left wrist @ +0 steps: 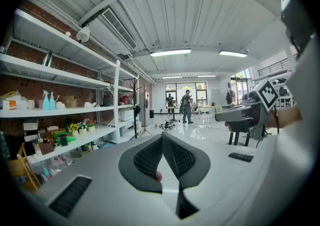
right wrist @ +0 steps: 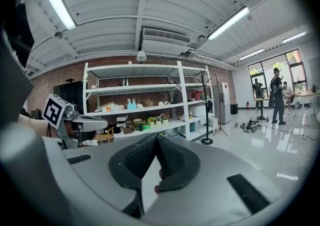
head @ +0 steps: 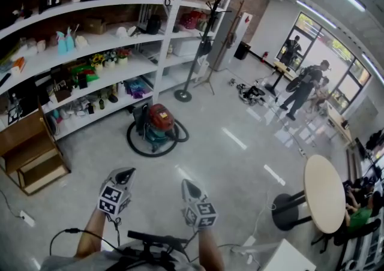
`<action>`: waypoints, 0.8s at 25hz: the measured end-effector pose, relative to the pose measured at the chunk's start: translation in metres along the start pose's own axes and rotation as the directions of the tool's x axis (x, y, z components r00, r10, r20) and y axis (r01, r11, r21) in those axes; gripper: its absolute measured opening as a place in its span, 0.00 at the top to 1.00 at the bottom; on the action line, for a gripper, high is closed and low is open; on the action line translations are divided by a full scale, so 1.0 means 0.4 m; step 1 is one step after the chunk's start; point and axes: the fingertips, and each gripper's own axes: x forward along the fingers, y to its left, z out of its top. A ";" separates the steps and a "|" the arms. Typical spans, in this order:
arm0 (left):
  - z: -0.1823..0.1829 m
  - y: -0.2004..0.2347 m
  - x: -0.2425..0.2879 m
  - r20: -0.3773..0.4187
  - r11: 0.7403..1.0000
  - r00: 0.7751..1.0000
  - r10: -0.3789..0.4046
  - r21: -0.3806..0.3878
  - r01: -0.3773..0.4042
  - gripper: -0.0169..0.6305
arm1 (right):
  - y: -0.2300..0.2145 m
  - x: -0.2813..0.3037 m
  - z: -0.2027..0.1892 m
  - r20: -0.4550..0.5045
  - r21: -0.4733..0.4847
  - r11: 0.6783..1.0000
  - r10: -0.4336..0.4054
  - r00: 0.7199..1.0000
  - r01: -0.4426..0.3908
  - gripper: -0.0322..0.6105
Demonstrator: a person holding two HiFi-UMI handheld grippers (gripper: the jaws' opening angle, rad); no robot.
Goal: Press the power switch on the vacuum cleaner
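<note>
The vacuum cleaner (head: 159, 123), a red-lidded canister on a teal body, stands on the floor in front of the white shelving, its black hose (head: 140, 145) looped around it. In the head view both grippers are held low and near me, well short of it. My left gripper (head: 125, 172) is shut and holds nothing. My right gripper (head: 188, 184) is also shut and holds nothing. In the left gripper view the dark pads (left wrist: 150, 159) meet at their tips (left wrist: 162, 137). The right gripper view shows its tips (right wrist: 157, 137) likewise touching. I cannot make out the power switch at this distance.
Long white shelves (head: 108, 42) full of small goods run along the left. A wooden step box (head: 33, 156) stands at the left, a coat stand (head: 193, 54) beyond the vacuum, and a round table (head: 324, 193) with a black stool base (head: 287, 211) at the right. People (head: 303, 87) stand far off.
</note>
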 end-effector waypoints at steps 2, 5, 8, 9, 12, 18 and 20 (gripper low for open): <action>-0.010 0.009 -0.006 -0.011 1.000 1.000 -0.007 -0.001 0.007 0.96 | 0.015 0.005 0.000 0.001 0.006 1.000 0.001 1.000 -0.001 0.93; -0.010 0.026 -0.005 -0.001 1.000 1.000 -0.004 0.000 0.004 0.96 | 0.026 0.017 0.006 -0.001 0.005 1.000 -0.003 1.000 0.003 0.93; -0.009 0.037 0.002 0.001 1.000 1.000 -0.008 -0.006 0.008 0.96 | 0.024 0.038 0.006 0.003 0.007 1.000 -0.001 1.000 0.001 0.93; -0.014 0.040 0.005 -0.005 1.000 1.000 -0.011 -0.004 0.011 0.96 | 0.023 0.046 0.003 0.005 0.007 1.000 0.001 1.000 -0.001 0.93; -0.026 0.051 0.017 -0.021 1.000 1.000 -0.019 0.000 0.019 0.96 | 0.028 0.069 0.006 0.000 0.008 1.000 0.002 1.000 -0.002 0.93; -0.019 0.102 0.062 -0.018 1.000 1.000 -0.002 -0.002 0.002 0.96 | 0.003 0.135 0.006 -0.021 0.008 1.000 0.002 1.000 -0.002 0.93; -0.022 0.117 0.079 -0.031 1.000 1.000 -0.002 -0.001 0.002 0.96 | -0.014 0.159 0.012 -0.025 0.010 1.000 0.000 1.000 0.001 0.93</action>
